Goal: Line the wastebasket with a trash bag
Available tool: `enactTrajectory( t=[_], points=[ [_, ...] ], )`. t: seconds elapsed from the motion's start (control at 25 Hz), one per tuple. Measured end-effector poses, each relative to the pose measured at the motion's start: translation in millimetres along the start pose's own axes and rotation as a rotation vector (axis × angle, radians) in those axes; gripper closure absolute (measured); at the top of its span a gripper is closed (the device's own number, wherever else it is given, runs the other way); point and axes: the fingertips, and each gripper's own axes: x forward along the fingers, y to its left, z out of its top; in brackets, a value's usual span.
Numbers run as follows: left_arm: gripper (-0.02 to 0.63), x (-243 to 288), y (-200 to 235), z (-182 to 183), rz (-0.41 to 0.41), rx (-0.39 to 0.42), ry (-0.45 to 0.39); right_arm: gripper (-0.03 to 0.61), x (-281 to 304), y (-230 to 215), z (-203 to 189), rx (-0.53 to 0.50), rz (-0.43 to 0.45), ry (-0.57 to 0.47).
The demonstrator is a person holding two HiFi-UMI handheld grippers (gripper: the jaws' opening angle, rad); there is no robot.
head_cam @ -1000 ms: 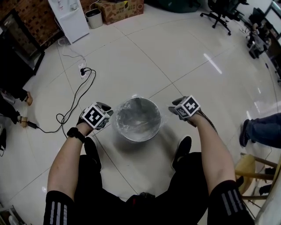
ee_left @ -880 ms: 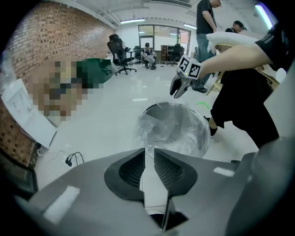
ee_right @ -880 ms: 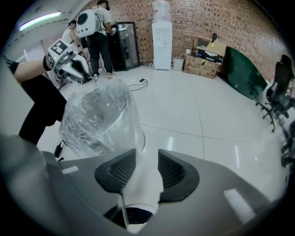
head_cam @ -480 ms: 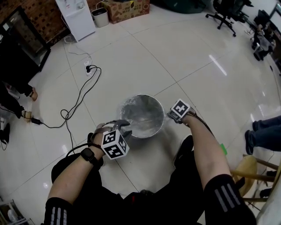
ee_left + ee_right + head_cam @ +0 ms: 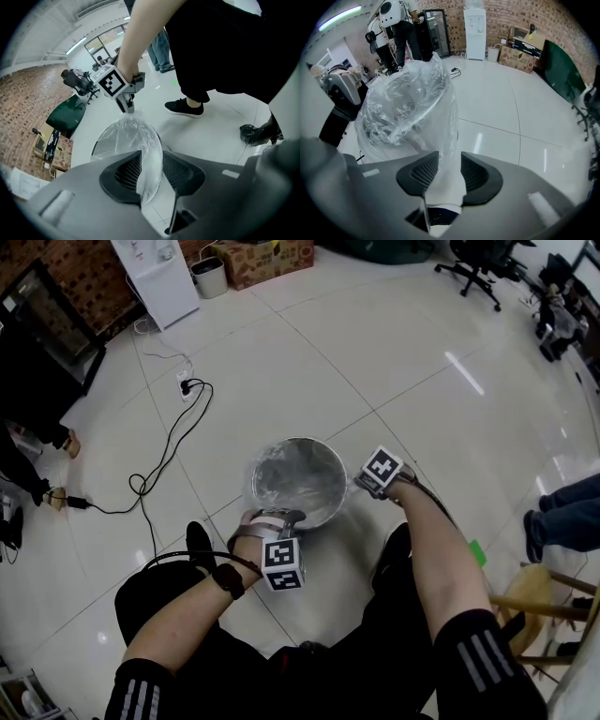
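Since a second ago the left gripper [image 5: 279, 517] has swung from the left flank of the wastebasket [image 5: 300, 440] to its near edge, by the person's knees. Its jaws have just been opening: they stand partly apart, with a strip of the clear trash bag [image 5: 295, 486] hanging loose between them (brushing one pad at most). The wastebasket stands upright on the pale tiled floor [image 5: 412, 362], crinkled film inside it. At its right rim the right gripper [image 5: 355, 486] is clamped on the bag's film.

Head view looks steeply down; gripper views, close, probably share the wastebasket [image 5: 300, 441].
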Motion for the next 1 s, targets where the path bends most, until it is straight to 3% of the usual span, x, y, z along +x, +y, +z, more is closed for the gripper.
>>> enactTrajectory(
  t=[0.2, 0.56, 0.72, 1.0],
  points=[
    [0.611, 9.7, -9.9, -5.2, -0.028, 0.007, 0.021, 0.419, -1.2, 3.3, 4.3, -0.012, 0.008, -0.009],
    [0.612, 6.2, -56.1, 18.8, -0.128, 0.107, -0.039, 0.419, 6.3, 10.4, -11.8, -0.024, 0.046, 0.025],
    [0.612, 18.6, -72.3, 5.6, -0.169, 0.140, 0.002, 0.419, 15.6, 9.4, -22.5, -0.005, 0.047, 0.071],
    [0.613, 36.0, -80.7, -23.7, -0.222, 0.127, 0.084, 0.413, 22.2, 21.0, -17.4, -0.023, 0.076, 0.117]
  ],
)
